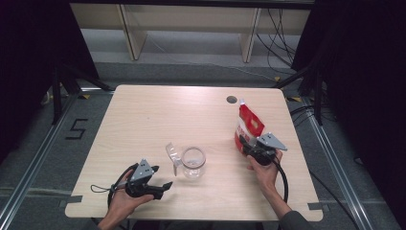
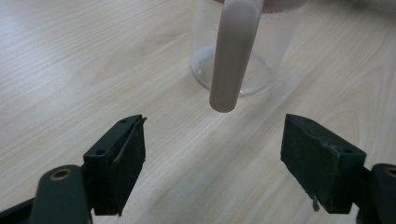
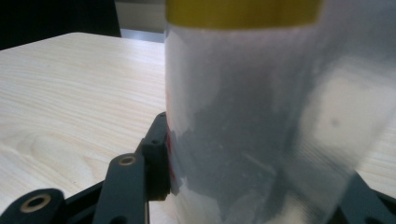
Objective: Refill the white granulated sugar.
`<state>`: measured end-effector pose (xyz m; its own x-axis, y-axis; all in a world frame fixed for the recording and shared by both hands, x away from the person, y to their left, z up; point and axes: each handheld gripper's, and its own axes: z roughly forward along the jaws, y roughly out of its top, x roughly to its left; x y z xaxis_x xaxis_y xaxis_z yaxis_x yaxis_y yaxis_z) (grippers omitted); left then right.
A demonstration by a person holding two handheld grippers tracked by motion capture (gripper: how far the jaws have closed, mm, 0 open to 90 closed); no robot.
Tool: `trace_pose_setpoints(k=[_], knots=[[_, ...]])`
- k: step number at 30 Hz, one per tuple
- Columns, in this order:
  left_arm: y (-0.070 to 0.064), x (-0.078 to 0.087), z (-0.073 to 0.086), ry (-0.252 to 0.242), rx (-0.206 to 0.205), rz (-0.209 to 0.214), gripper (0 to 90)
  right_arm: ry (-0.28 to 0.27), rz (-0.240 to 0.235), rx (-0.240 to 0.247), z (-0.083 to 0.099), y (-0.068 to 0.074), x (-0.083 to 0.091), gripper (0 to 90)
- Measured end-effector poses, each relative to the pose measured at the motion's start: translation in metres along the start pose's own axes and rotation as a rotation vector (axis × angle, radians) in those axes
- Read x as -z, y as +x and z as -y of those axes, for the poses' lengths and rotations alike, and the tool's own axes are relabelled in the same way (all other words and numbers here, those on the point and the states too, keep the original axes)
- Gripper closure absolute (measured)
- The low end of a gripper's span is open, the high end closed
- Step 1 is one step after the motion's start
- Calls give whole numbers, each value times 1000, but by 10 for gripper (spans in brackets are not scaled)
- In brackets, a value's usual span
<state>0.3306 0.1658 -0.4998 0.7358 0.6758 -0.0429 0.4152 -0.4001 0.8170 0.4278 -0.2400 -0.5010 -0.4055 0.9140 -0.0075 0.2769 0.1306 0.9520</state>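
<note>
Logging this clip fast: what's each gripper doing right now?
Left gripper: open, holding nothing, facing the clear jar.
Right gripper: shut on the red pouch.

Left hand (image 1: 125, 200) entering from the bottom edge, wrapped around the left gripper (image 1: 163, 188) low near the front edge, black jaws aimed rightward and spread wide apart with nothing between them. Right hand (image 1: 263, 168) reaching forward on an extended forearm, gripping the right gripper (image 1: 245, 143) from behind, grey plate on top. Jaws of that one pressed against both sides of a held item, clamped.
</note>
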Motion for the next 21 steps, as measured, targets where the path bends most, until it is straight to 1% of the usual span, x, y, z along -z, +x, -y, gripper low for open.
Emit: trace_pose_setpoints(k=[1,2,3,4,5,6,7,8,9,10,11,12,13,14,15,16,17,18,19,20,21], knots=[[0,0,0,-1,3,-1,218,4,-11,-11,-1,2,1,512],[0,0,0,-1,2,0,218,-15,-17,0,-1,2,0,513],[0,0,0,-2,-6,4,221,-4,-12,1,-1,2,2,513],[0,0,0,-11,-5,-4,222,-5,-18,-9,-2,3,2,514],[0,0,0,-13,-2,-4,222,-6,-15,5,-3,1,3,514],[0,0,0,-13,-3,-5,222,-14,-16,3,-3,1,4,514],[-1,-1,0,-25,13,-7,222,-5,-12,7,-5,1,6,514],[-1,-1,0,-25,13,-7,222,-5,-12,7,-5,1,6,514],[0,0,0,-17,12,-10,221,-14,-22,46,-7,-2,9,515],[0,0,0,-17,12,-10,222,-14,-22,46,-7,-2,9,515],[1,0,0,-15,9,-14,221,-22,-20,31,-9,0,15,516],[1,0,0,-15,9,-14,221,-22,-20,31,-9,0,15,516],[0,-1,1,-20,33,-16,221,-23,-33,52,-10,-3,17,516],[0,0,1,-15,24,-15,221,-22,-37,31,-11,0,20,516],[0,0,0,-14,9,-16,222,-20,-34,39,-12,2,23,516],[1,0,1,-10,9,-16,222,-17,-31,55,-13,3,26,516],[1,0,0,2,1,-18,221,-18,-48,77,-14,4,28,516],[1,0,0,0,5,-15,221,-30,-58,102,-14,4,31,517],[0,-1,1,-10,32,-4,221,-19,-68,111,-14,10,38,517],[0,-1,1,-10,32,-4,222,-19,-68,111,-14,10,38,517],[1,0,1,3,19,-7,221,-15,-82,149,-15,15,45,517]])
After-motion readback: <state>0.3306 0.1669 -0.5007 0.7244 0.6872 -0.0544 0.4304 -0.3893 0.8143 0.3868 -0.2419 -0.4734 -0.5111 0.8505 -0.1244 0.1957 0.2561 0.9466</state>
